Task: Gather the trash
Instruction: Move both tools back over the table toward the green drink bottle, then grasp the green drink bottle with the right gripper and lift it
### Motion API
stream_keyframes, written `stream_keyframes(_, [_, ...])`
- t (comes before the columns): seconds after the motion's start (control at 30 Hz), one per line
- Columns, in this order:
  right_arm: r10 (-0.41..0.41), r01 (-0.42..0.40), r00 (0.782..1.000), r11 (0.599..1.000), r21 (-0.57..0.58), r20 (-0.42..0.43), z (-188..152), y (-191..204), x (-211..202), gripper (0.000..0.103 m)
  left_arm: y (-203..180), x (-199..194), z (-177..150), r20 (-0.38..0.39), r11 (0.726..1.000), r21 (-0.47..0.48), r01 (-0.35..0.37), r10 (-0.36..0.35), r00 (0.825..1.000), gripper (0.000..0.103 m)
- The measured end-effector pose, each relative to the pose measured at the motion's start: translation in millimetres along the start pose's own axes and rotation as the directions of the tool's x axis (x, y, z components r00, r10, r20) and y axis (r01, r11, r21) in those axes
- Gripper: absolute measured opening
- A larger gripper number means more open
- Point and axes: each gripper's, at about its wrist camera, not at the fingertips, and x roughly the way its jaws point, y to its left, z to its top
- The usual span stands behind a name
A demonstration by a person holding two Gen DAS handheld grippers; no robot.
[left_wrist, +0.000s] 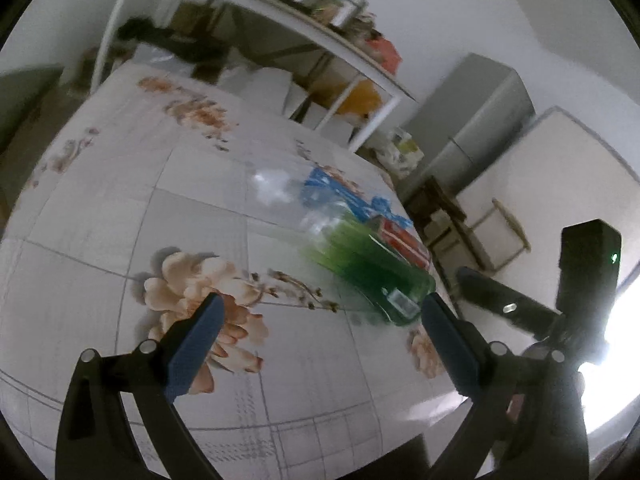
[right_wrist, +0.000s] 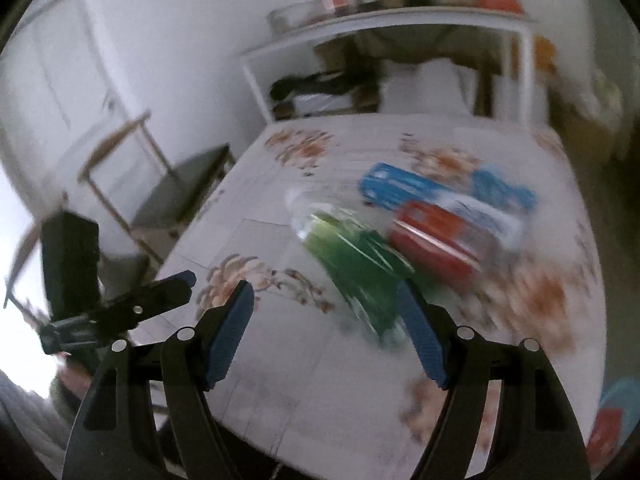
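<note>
A green plastic bottle (left_wrist: 372, 272) lies on its side on the floral tablecloth (left_wrist: 160, 200), with a red packet (left_wrist: 400, 238) and a blue wrapper (left_wrist: 344, 196) just behind it. My left gripper (left_wrist: 320, 310) is open and empty above the cloth, the bottle's end near its right finger. In the right wrist view the green bottle (right_wrist: 356, 268), red packet (right_wrist: 436, 236) and blue wrapper (right_wrist: 404, 190) are blurred. My right gripper (right_wrist: 326, 300) is open and empty just short of the bottle. The left gripper (right_wrist: 176, 282) shows at its left.
A white shelf unit (left_wrist: 256, 4) with boxes and jars stands behind the table. A grey cabinet (left_wrist: 476, 120) and a wooden stool (left_wrist: 500, 228) stand beside the table's right edge. A clear crumpled plastic piece (left_wrist: 272, 188) lies on the cloth.
</note>
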Motion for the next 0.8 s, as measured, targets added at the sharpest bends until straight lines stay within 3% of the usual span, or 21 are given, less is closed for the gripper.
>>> stream_keyframes(0.13, [-0.02,0.016,0.999,0.996,-0.085,-0.044,20.2,11.4,41.9,0.071,16.8,3.7,15.4,0.009,0.993,-0.1,0.056,-0.055,0.998,0.096])
stream_keyframes(0.27, [-0.08,0.066,0.992,0.988,-0.141,-0.098,30.7,12.9,74.4,0.071,24.0,6.3,22.9,0.014,0.991,-0.12,0.057,-0.056,0.998,0.096])
stream_keyframes(0.43, [-0.136,0.108,0.98,0.976,-0.188,-0.145,27.1,19.0,86.0,0.069,29.3,8.5,21.2,0.018,0.988,-0.142,0.062,-0.06,0.998,0.096])
stream_keyframes(0.63, [-0.102,0.066,0.968,0.985,-0.159,-0.23,14.2,29.0,82.2,0.068,36.4,14.3,20.5,0.003,0.986,-0.157,0.054,-0.054,0.999,0.093])
stream_keyframes(0.8, [0.008,-0.005,0.949,1.0,0.011,-0.315,-9.3,21.9,77.7,0.062,38.2,17.8,16.5,-0.024,0.985,-0.16,0.057,-0.062,0.998,0.08])
